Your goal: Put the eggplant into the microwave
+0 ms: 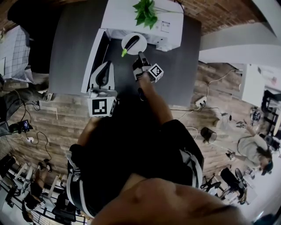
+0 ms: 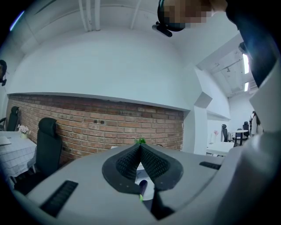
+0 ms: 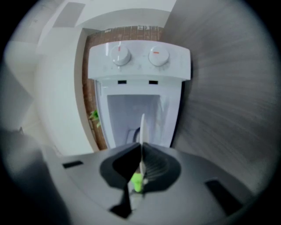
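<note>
Eggplant (image 1: 133, 44), glossy dark, on round white plate (image 1: 143, 41), right gripper (image 1: 140, 56) pinching its rim, left gripper (image 2: 140, 147) closed

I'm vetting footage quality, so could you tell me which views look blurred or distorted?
Right gripper view: blurred, microwave and plate soft. Left gripper view: sharp, fisheye curves the brick wall. Head view: heavy fisheye, dim toward the bottom.

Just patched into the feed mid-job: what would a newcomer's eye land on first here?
First, the dark eggplant lying on a white plate, right at the mouth of the open microwave on the grey table. The right tongs are shut on the plate's rim, which shows edge-on in the right gripper view. The left tongs are shut and empty beside the swung-open door.
</note>
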